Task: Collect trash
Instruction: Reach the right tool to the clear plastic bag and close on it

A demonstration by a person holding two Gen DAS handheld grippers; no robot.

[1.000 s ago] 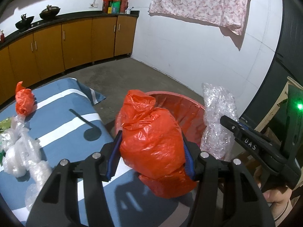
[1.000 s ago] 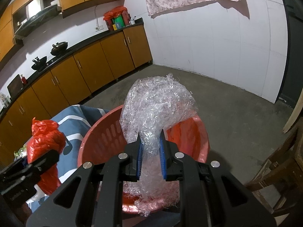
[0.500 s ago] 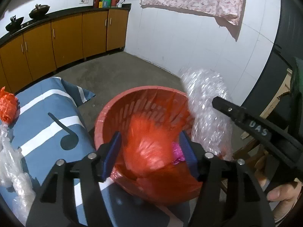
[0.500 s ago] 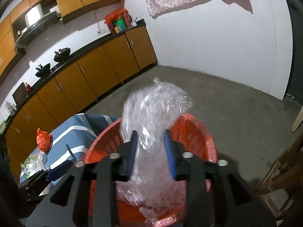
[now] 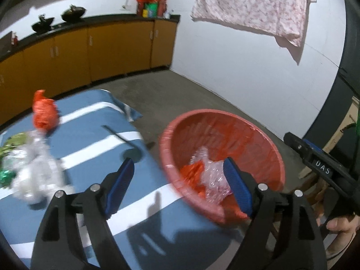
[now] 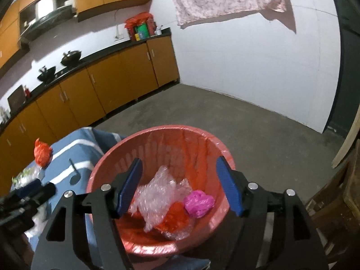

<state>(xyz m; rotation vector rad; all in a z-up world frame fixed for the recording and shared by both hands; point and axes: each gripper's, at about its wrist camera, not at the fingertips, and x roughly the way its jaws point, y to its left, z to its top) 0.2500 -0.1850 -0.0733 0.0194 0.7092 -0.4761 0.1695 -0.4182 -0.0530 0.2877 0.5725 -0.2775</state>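
In the left wrist view, clear wrap (image 5: 33, 171) lies at 9 o'clock on the striped blue surface (image 5: 94, 139), blurred, with a red bag (image 5: 43, 113) beyond it at 10 o'clock. The left gripper (image 5: 180, 177) has its jaws spread and opening, nothing between them. The red basket (image 5: 265, 144) sits at 3 o'clock off the surface's edge, and the right gripper's arm crosses at far right.

In the right wrist view, the red bag (image 6: 41, 153) shows at 9 o'clock. The right gripper (image 6: 180, 180) hangs over the basket (image 6: 108, 168), jaws spread and opening, empty. Inside lie bubble wrap (image 6: 157, 193), red plastic (image 6: 175, 218) and a pink wad (image 6: 199, 203) at 5 o'clock.
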